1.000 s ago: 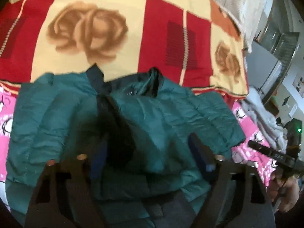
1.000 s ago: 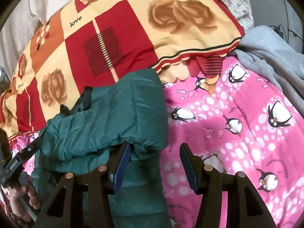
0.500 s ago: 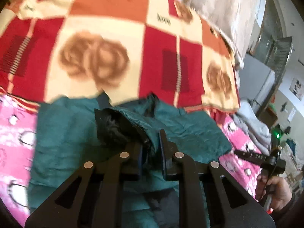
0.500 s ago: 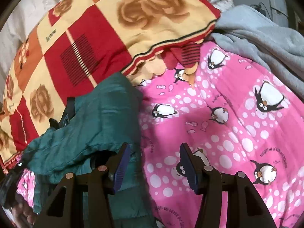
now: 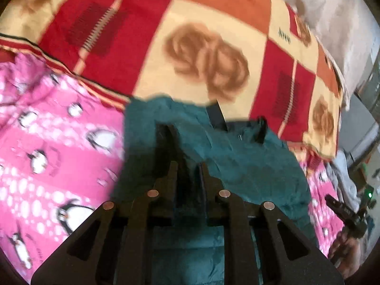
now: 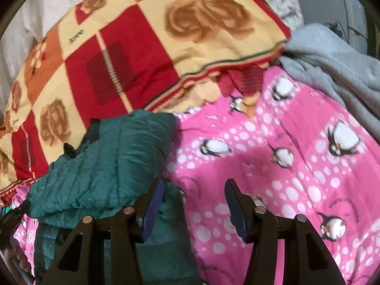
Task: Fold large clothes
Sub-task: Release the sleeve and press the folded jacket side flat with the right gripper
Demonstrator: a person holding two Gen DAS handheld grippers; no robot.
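Two views, one teal jacket (image 5: 249,166) lying on the pink penguin sheet (image 6: 273,166).
Through the left camera I am seeing the left hand-held gripper (image 5: 187,168) pinching a jacket fold; the right camera is showing the right hand-held gripper (image 6: 194,199) spread, empty, beside the grey blanket (image 6: 332,59).

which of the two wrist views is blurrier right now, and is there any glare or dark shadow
Left wrist view: motion-smeared, the penguin sheet and rose blanket soft. Right wrist view: sharper, quilting on the green jacket readable, a soft shadow beside it on the sheet. Both bend at the fisheye rim; no glare.
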